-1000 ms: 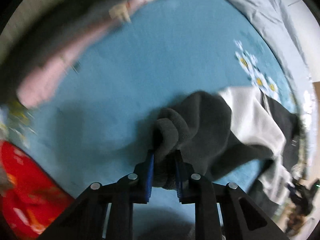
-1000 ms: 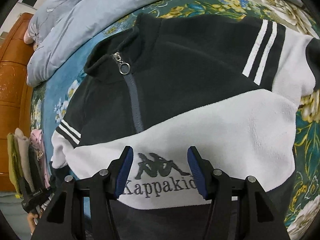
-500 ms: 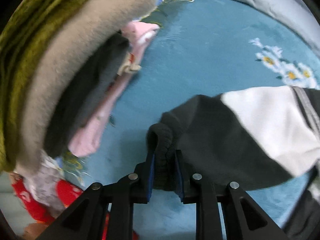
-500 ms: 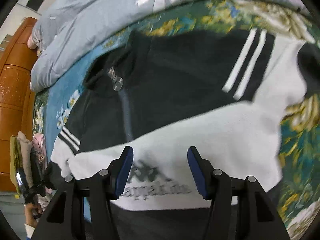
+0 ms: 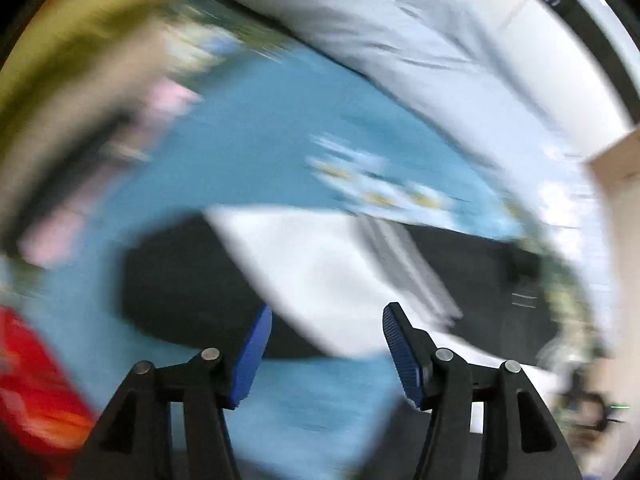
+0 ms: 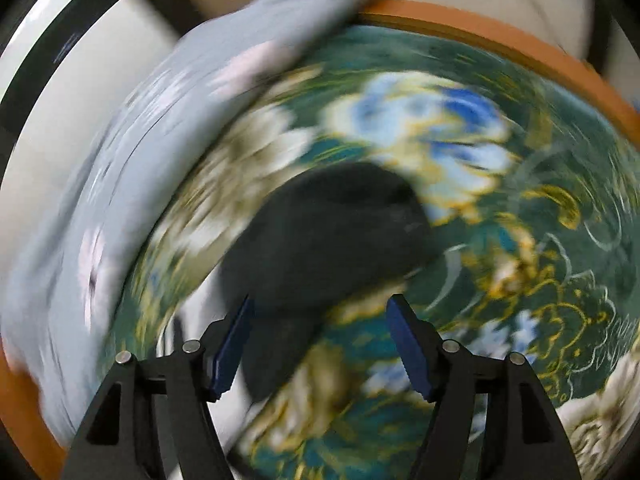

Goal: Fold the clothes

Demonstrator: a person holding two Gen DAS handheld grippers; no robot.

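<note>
A black and white fleece jacket lies spread on the bed. In the blurred left wrist view its sleeve (image 5: 320,268) lies flat on the blue bedspread, with the black cuff end (image 5: 180,280) at the left. My left gripper (image 5: 326,354) is open and empty just above and in front of that sleeve. In the blurred right wrist view the other black sleeve end (image 6: 332,236) lies on the green floral bedspread. My right gripper (image 6: 320,344) is open and empty, with that sleeve end just beyond its fingertips.
A stack of folded clothes (image 5: 80,100) in olive, beige, black and pink stands at the left. A red item (image 5: 32,380) lies at the lower left. A grey-blue quilt (image 5: 420,60) runs along the far side, also in the right wrist view (image 6: 140,140). An orange wooden bed edge (image 6: 500,40) borders the bedspread.
My left gripper has opened and let go of the black cuff, which now lies flat. My right gripper has swung from the jacket's chest to the other sleeve end. Both views are blurred by motion.
</note>
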